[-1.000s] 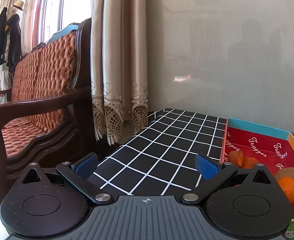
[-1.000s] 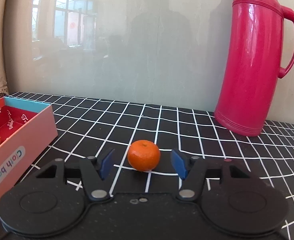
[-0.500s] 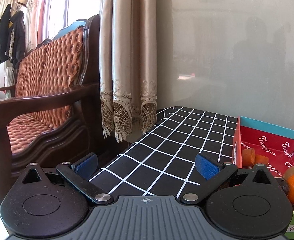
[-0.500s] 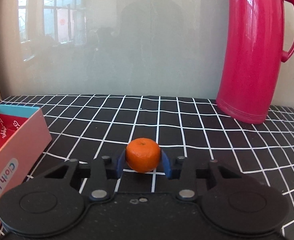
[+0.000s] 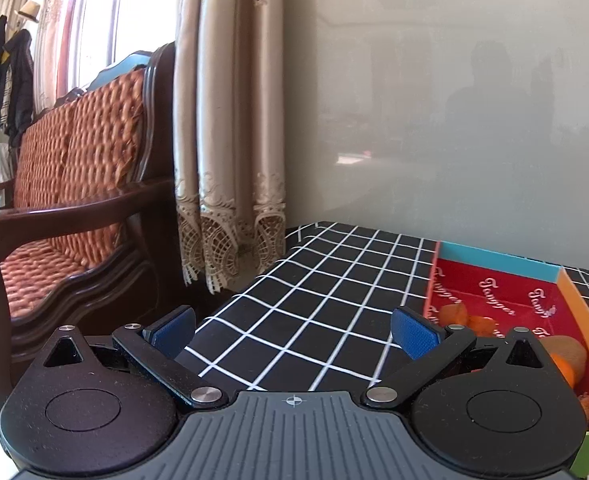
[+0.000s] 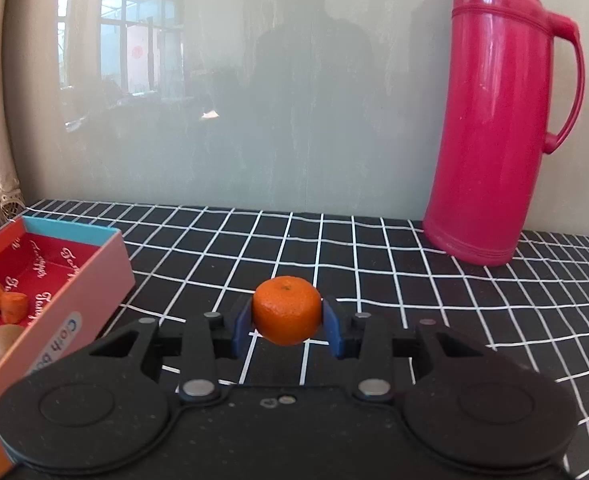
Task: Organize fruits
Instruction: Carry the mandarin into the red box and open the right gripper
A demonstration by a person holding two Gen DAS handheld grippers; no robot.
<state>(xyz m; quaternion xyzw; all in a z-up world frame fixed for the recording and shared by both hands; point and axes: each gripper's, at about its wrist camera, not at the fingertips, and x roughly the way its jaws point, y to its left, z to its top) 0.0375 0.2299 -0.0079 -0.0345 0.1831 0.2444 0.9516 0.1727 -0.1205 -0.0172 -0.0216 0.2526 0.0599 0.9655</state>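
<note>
My right gripper (image 6: 287, 322) is shut on a small orange tangerine (image 6: 287, 309), held just above the black checked tablecloth (image 6: 374, 264). To its left is an open box (image 6: 94, 276) with a red inside; it holds orange pieces (image 6: 4, 300) and a brown kiwi (image 6: 4, 338). My left gripper (image 5: 292, 330) is open and empty over the table's left part. The same box (image 5: 494, 292) lies at its right, with orange fruit (image 5: 564, 372) and a kiwi (image 5: 566, 354) partly hidden behind the gripper.
A tall pink thermos (image 6: 502, 120) stands at the back right by the grey wall. A wooden sofa (image 5: 66, 208) with orange cushions and a beige curtain (image 5: 226, 140) are left of the table's edge.
My right gripper closed on the tangerine and lifted it slightly toward the box. My left gripper stayed open and shifted its view a little.
</note>
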